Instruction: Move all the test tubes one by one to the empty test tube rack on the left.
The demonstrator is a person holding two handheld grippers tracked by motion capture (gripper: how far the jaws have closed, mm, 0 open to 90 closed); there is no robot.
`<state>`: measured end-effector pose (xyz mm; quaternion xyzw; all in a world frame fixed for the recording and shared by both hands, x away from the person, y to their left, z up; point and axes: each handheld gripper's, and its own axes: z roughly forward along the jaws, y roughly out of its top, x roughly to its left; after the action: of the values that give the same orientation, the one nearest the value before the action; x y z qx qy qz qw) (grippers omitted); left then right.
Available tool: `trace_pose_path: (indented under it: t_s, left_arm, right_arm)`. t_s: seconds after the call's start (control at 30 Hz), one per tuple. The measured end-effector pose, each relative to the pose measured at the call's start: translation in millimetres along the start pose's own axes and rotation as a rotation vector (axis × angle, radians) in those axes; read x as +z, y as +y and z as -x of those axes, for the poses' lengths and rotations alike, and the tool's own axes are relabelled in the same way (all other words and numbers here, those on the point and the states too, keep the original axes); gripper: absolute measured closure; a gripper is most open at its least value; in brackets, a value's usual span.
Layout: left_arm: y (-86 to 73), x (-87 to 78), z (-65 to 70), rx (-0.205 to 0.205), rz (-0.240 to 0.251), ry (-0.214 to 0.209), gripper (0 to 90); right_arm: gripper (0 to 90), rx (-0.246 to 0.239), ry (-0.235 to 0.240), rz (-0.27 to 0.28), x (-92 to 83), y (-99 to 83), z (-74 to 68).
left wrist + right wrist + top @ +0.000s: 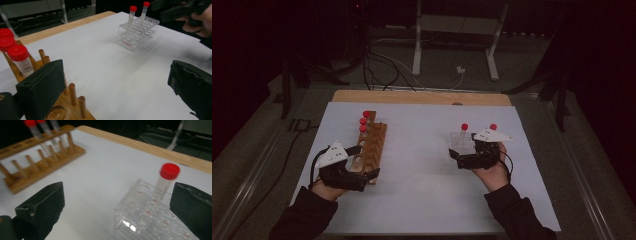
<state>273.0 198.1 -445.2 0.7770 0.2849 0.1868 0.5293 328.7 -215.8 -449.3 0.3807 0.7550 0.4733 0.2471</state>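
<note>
The clear plastic rack, far ahead of the left hand-held gripper, bears small red lettering on its lower front edge, too small and blurred to read.

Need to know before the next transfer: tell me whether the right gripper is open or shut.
Open. The right gripper has its jaws wide apart, gripping nothing; the red-capped tube stands upright in the clear rack between them.

My pads look matt black, rubbery. Wooden rack lower left: smooth, varnished pegs. Clear rack upper right: glossy plastic. Tube caps: red plastic. Sheet: matt white paper.
</note>
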Motion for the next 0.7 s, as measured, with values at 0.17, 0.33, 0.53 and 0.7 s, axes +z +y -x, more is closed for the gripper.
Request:
trace_pose_path:
  t_s: [0.17,0.33,0.53,0.7]
  left_arm:
    - [-1.5,1.2,1.7,0.005,-0.005,-0.005,1.9]
    - [-2.1,1.5,1.6,0.007,-0.005,-0.007,1.9]
    - [-3.3,2.0,1.2,0.005,-0.009,-0.005,1.9]
    - [-2.9,2.0,1.7,0.007,-0.01,-0.005,1.9]
  right_arm:
    - [8.4,0.037,-0.052,-0.024,12.4,-5.3,12.5]
    - [26.2,0.054,-0.101,-0.039,20.7,-10.7,21.1]
    - [41.5,0.062,-0.127,-0.068,32.4,-9.4,28.7]
    - [52.2,0.054,-0.171,-0.101,44.3,-5.4,30.6]
